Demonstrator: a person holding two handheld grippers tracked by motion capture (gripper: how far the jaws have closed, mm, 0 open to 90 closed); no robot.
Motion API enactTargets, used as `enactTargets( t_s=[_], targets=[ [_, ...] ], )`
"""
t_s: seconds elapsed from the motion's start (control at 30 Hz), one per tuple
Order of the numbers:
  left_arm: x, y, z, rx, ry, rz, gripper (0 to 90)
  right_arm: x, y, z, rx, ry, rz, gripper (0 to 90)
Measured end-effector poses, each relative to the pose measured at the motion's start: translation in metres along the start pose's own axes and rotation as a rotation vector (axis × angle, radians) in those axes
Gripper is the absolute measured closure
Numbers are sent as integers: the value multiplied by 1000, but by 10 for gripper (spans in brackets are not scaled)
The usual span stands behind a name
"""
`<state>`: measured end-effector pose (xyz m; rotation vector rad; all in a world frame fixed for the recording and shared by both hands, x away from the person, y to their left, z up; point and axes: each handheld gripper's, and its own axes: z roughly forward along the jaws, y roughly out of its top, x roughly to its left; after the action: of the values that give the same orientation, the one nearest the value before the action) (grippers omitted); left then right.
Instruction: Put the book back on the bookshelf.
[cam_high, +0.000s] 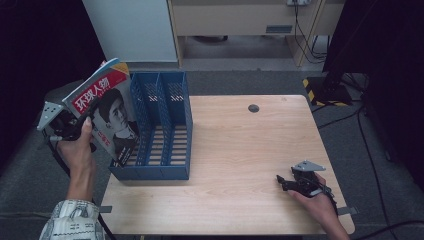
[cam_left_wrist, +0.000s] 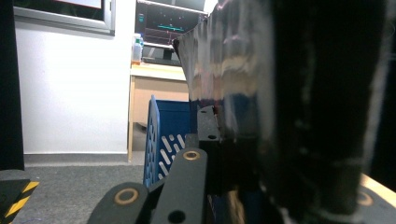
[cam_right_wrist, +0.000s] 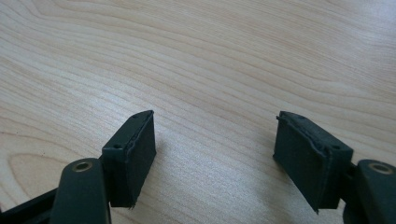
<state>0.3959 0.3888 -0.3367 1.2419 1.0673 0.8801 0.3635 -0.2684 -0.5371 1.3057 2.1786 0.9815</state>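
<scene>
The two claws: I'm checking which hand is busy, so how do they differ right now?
The left claw is shut on the magazine, raised beside the blue file rack; the right claw is open with nothing between its jaws. The left is held up off the table; the right rests low on it. Both are black and hand-held.

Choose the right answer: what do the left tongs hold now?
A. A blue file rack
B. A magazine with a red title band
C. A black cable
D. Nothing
B: in the high view the left tongs are shut on the magazine, held tilted at the left side of the blue file rack.
</scene>
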Motion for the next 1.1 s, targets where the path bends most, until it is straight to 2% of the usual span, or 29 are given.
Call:
enactTargets(
  t_s=[0.3, 0.4, 0.5, 0.77, 0.8, 1.1],
  targets=[
    [-4, 8, 2, -15, -6, 13, 864, 0, 0, 0, 0, 0, 0, 295],
    [-7, 9, 6, -9, -5, 36, 864, 0, 0, 0, 0, 0, 0, 295],
    [-8, 8, 8, -17, -4, 38, 864, 0, 0, 0, 0, 0, 0, 295],
    [-9, -4, 14, -2, 13, 45, 864, 0, 0, 0, -1, -1, -1, 295],
    [-7, -9, 15, 1, 9, 33, 864, 0, 0, 0, -2, 0, -1, 295],
    [-4, -27, 18, 45, 20, 14, 864, 0, 0, 0, -2, -1, -1, 295]
  ],
)
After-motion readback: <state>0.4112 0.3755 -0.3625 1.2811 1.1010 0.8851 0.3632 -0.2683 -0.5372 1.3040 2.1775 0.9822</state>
